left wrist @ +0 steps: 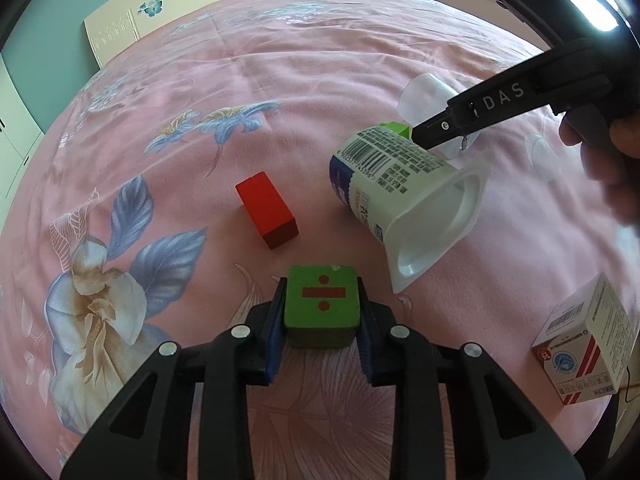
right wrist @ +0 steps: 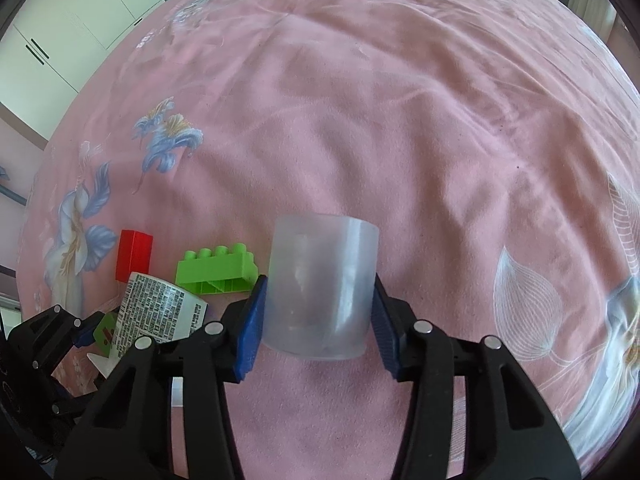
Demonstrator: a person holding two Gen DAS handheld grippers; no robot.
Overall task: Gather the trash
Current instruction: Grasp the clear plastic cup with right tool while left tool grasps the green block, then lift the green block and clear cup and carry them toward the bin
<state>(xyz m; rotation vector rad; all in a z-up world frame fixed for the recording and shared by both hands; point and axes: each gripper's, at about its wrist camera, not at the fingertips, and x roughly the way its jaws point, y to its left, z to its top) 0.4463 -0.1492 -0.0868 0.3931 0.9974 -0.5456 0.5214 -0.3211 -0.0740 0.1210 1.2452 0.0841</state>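
Note:
My left gripper (left wrist: 322, 308) is shut on a green cube with a red division sign (left wrist: 321, 300), low over the pink bed. My right gripper (right wrist: 318, 312) is shut on a translucent plastic cup (right wrist: 320, 288); the cup also shows in the left wrist view (left wrist: 430, 98) behind the right gripper's black finger (left wrist: 472, 114). A white yogurt cup (left wrist: 404, 196) lies on its side right of centre, its mouth toward me; it also shows in the right wrist view (right wrist: 160, 314). A small white carton (left wrist: 588, 340) stands at the lower right.
A red block (left wrist: 267, 210) lies left of the yogurt cup, also in the right wrist view (right wrist: 134, 256). A green toy brick (right wrist: 218, 268) lies beside the held cup. A pink floral bedspread (right wrist: 400, 120) covers the bed. White wardrobe (right wrist: 76, 20) stands beyond.

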